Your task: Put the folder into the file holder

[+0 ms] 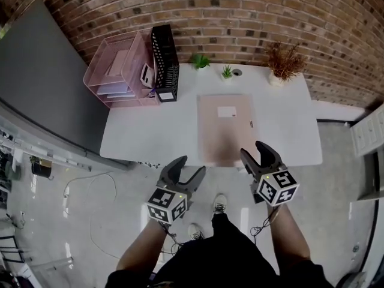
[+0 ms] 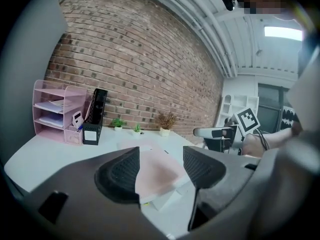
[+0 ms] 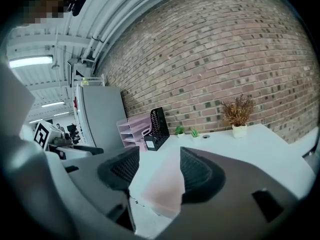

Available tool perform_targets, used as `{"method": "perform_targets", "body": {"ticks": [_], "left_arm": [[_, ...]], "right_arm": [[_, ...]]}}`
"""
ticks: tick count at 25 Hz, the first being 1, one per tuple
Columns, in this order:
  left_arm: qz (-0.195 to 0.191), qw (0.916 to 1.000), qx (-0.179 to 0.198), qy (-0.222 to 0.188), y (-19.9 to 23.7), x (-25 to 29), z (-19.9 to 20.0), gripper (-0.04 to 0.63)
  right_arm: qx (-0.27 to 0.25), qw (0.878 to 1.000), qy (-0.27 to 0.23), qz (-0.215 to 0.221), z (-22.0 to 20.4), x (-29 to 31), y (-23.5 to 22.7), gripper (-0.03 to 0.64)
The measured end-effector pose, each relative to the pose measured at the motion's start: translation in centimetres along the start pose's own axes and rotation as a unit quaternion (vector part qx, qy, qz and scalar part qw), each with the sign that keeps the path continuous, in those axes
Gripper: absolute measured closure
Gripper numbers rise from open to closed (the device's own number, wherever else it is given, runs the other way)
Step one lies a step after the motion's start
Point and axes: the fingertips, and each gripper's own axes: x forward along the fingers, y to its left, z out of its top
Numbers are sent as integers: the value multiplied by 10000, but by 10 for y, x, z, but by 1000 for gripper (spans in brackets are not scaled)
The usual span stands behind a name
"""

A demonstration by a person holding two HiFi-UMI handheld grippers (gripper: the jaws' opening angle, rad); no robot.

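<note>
While folder lies flat on table, L gripper & R gripper gape wide, gripping nothing.

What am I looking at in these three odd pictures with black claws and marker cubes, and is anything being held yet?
There is no robot arm here: a person holds a two-jaw gripping tool in each hand. The cubes with square markers are part of those tools. The head view comes from a camera on the person's head, looking steeply down. It shows the left gripper and the right gripper near the front edge of the white table. The other two pictures come from cameras riding on each gripper, looking along its own jaws. A pale pink folder lies flat on the table. At the back stand a black file holder, a pink shelf unit and small plants. Both grippers are open and hold nothing; the folder lies ahead of them, not gripped.
</note>
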Motion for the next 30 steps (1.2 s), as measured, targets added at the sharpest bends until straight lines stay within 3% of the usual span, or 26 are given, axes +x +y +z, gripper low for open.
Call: {"method": "perform_targets", "body": {"ticks": [16, 30], "left_arm": [[418, 9965, -441, 574, 42, 105, -25, 333], [769, 9871, -594, 1271, 66, 140, -74, 325]], "right_arm": [[728, 9938, 845, 7, -46, 74, -107, 350], [1471, 9779, 1487, -63, -110, 90, -151, 342]]}}
